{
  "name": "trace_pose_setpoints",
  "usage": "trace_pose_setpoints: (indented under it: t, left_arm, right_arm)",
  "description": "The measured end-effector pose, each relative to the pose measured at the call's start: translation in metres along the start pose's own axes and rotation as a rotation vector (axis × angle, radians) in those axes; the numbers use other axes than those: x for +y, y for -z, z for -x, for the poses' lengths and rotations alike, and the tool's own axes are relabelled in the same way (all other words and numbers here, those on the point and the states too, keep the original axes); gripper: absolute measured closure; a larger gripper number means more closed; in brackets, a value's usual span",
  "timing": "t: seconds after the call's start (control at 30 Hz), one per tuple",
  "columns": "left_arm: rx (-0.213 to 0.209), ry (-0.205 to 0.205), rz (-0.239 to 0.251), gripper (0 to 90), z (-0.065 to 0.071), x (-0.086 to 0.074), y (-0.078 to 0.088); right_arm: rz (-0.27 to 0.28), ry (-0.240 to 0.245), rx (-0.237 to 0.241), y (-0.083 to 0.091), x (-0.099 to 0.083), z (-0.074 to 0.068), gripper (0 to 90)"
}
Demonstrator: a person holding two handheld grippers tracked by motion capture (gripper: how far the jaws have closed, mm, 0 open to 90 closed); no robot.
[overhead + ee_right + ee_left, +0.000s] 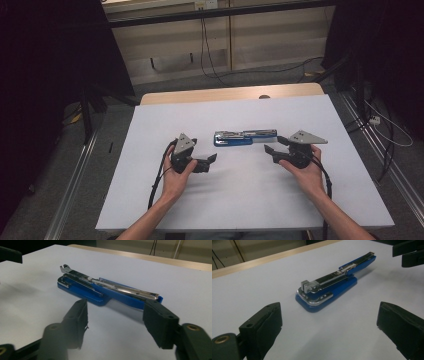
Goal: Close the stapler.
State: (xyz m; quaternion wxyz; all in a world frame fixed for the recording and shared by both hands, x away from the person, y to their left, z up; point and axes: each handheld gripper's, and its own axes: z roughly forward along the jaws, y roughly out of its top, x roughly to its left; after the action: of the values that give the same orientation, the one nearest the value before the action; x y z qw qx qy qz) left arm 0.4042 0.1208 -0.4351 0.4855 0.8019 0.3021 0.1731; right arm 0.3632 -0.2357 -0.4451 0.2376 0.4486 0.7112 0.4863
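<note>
A blue stapler (pixel 245 137) with a chrome top lies flat on the white table sheet (pixel 240 200), its long side running left to right. My left gripper (pixel 210 162) rests on the sheet just left of and below it, pointing right. In the left gripper view the stapler (pixel 329 287) lies ahead of the left gripper (pixel 329 322), whose jaws stand wide apart with nothing between them. My right gripper (pixel 275 145) sits at the stapler's right end, pointing left. In the right gripper view the stapler (pixel 100 288) lies just beyond the right gripper (pixel 116 317), its jaws apart and empty.
The table's wooden far edge (pixel 225 94) shows beyond the sheet. Dark stands and metal rails (pixel 75 175) flank the table on both sides, and cables (pixel 385 130) run across the floor at the right and behind.
</note>
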Motion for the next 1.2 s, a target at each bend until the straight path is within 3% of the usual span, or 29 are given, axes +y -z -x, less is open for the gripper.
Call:
trace_pose_setpoints:
  t: [0.07,0.1,0.3,0.37,0.4,0.5,0.67,0.8,1.0,1.03,1.1,1.2]
  left_arm:
    - [0.045,-0.030,-0.028,7.5,0.001,0.001,-0.005]
    - [0.046,-0.029,-0.024,8.6,0.001,0.002,-0.007]
    - [0.030,-0.030,-0.036,10.2,0.001,0.009,-0.017]
    - [0.009,-0.011,-0.010,10.2,0.000,0.010,-0.021]
    - [-0.002,-0.010,0.014,10.2,0.000,0.009,-0.023]
    - [0.012,-0.021,0.023,10.3,0.002,0.009,-0.029]
    - [0.030,-0.007,0.011,18.4,-0.001,0.019,-0.037]
    - [0.037,0.027,-0.004,23.5,-0.003,0.023,-0.043]
    - [0.045,0.025,-0.003,41.6,-0.001,0.022,-0.048]
    - [0.057,0.010,-0.003,45.0,0.001,0.023,-0.050]
    - [0.031,0.016,-0.004,51.6,0.002,0.023,-0.052]
    - [0.025,0.005,-0.010,59.7,0.004,0.024,-0.054]
  right_arm:
    - [-0.004,0.004,0.010,0.000,-0.001,0.001,52.1]
    - [-0.010,0.008,0.010,-0.001,-0.001,0.002,55.7]
    - [-0.006,0.013,0.027,-0.004,-0.003,0.003,84.9]
    - [-0.010,0.015,0.023,-0.004,-0.003,0.004,89.7]
    - [-0.015,0.005,0.026,-0.004,-0.003,0.004,90.0]
    - [-0.034,-0.005,0.021,-0.004,-0.005,0.007,90.0]
    - [-0.035,0.003,0.008,-0.002,-0.004,0.011,90.0]
    - [-0.038,0.012,0.007,-0.001,-0.004,0.011,90.0]
    - [-0.037,0.041,0.027,-0.002,-0.004,0.009,90.0]
    - [-0.043,0.040,0.027,-0.003,-0.004,0.009,90.0]
    - [-0.051,0.041,0.027,-0.004,-0.005,0.010,90.0]
    - [-0.056,0.042,0.026,-0.005,-0.006,0.011,90.0]
